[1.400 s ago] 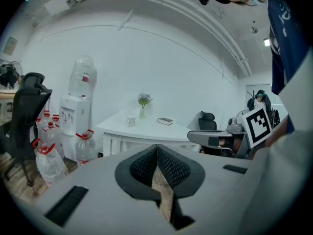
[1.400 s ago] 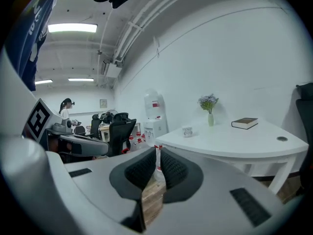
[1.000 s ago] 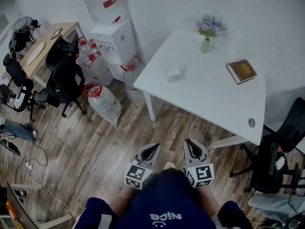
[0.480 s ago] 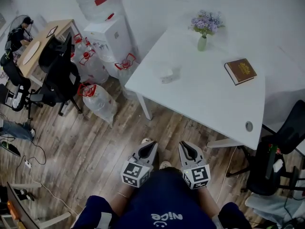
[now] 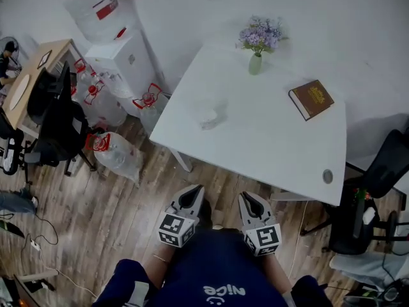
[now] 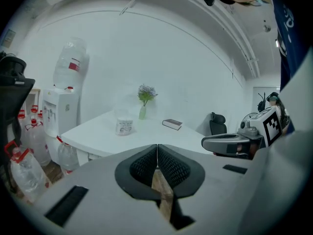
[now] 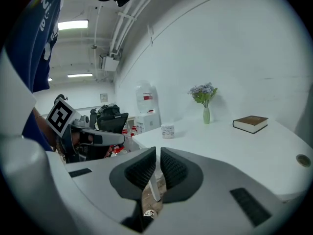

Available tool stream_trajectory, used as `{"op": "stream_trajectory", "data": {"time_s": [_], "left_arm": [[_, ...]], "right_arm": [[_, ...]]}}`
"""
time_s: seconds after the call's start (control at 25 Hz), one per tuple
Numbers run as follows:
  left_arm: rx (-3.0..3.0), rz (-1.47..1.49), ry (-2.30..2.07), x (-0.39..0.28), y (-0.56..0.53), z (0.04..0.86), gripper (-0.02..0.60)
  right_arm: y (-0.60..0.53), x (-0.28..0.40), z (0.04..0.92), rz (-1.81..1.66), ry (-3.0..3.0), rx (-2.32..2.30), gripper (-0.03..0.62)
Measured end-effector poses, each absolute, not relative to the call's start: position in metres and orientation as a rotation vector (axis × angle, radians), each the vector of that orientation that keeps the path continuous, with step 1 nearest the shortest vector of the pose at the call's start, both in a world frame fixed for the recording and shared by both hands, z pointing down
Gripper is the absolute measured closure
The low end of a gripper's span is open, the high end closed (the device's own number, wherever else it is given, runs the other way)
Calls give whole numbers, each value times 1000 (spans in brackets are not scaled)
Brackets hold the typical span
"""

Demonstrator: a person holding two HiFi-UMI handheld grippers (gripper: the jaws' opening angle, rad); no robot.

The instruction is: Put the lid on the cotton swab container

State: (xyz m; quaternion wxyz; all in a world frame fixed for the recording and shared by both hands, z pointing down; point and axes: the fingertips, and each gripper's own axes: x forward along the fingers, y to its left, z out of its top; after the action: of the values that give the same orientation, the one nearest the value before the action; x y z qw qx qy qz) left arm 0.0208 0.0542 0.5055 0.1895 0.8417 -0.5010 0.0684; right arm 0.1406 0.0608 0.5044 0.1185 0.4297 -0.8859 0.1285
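Left gripper (image 6: 157, 150): jaws clamped right together, pads touching, nothing between them. The right gripper (image 7: 158, 152) alongside is closed down to a thin slit with only floor showing through, so both are empty and held low in front of the person's body. The cotton swab container (image 6: 124, 127) stands well ahead of both sets of jaws, up on the white desk (image 6: 98, 137) and a little left of the left jaws' line, while farther beyond the jaws sit a vase of flowers (image 6: 143, 112) and a book (image 6: 172, 124).
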Motion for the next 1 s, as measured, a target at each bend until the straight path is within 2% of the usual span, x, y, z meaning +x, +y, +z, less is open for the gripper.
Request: {"op": "stream_trajectory", "data": {"time_s": [0.48,1.0], "left_arm": [[2449,204,-1261,-32,-99,502,561],[2504,224,-1145,-67,-155,506,560]], "right_arm": [[-74,97,500,480,-2519,1409,539],[-133,31,490,529,-2563,1405,537]]}}
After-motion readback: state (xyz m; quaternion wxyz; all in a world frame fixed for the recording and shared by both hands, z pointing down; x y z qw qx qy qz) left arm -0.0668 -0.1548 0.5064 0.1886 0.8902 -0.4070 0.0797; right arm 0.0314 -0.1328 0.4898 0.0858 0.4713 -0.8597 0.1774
